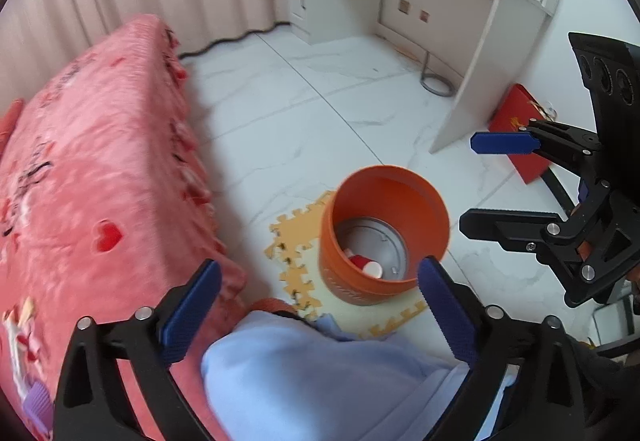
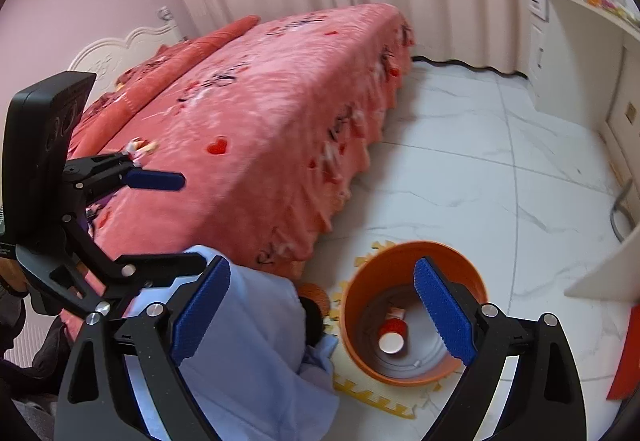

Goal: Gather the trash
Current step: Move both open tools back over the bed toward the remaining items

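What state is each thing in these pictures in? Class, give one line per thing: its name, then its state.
Left gripper: open, holding nothing.
Right gripper: open, holding nothing.
Orange bin: upright on the foam mat, no lid.
Red paper cup: lying on its side inside the bin.
Foam mat: flat on the floor, puzzle edges showing.
Bed: covered with a pink blanket.

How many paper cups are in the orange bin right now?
2 visible. One red paper cup lies on its side on the bottom of the orange bin, white inside facing up. A second cup lies just behind it, partly hidden. The near wall may hide more.
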The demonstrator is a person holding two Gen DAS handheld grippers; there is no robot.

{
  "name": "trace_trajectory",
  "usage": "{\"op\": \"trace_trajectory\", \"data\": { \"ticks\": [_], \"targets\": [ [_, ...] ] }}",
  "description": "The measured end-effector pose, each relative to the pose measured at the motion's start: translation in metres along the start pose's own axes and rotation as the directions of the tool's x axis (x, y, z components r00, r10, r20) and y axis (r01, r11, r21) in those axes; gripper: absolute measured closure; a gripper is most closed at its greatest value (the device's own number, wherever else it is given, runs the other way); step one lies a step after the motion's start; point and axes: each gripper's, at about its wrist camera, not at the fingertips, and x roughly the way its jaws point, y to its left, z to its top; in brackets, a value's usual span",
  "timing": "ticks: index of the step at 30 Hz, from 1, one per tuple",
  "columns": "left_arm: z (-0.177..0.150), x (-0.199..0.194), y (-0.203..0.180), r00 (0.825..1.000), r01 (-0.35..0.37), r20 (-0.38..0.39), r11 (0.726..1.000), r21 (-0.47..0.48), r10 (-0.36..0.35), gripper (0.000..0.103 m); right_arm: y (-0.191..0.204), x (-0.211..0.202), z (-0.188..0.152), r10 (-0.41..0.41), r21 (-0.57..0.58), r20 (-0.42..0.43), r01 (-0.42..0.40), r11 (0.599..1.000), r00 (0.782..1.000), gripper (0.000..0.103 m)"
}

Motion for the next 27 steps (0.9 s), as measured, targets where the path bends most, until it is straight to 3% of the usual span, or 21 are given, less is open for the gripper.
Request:
{"op": "trace_trajectory", "data": {
  "ticks": [9, 17, 23, 27],
  "targets": [
    [-0.043, -0.051, 0.024, 0.996, -0.084, 0.038, 0.994, -0.075, 0.087, 0.006, 0.071, -0.001, 0.012, 0.085, -0.100, 0.002, -0.084, 0.991, 0.996, 0.011],
    [-0.089, -0.095, 0.054, 0.984, -0.158, 0.056, 0.971, -0.179, 0.171, 0.006, 0.147, 0.017, 0.021, 0.180, -0.207, -0.038, -0.184, 0.961, 0.983, 0.011],
    [-0.133, -0.122, 0.087, 0.970, -0.217, 0.043, 0.930, -0.296, 0.240, 0.006, 0.210, 0.039, 0.029, 0.260, -0.287, -0.080, -0.272, 0.918, 0.962, 0.011],
    [-0.163, -0.137, 0.114, 0.960, -0.250, 0.023, 0.888, -0.386, 0.281, 0.006, 0.256, 0.057, 0.033, 0.309, -0.344, -0.120, -0.331, 0.879, 0.944, 0.011]
  ]
}}
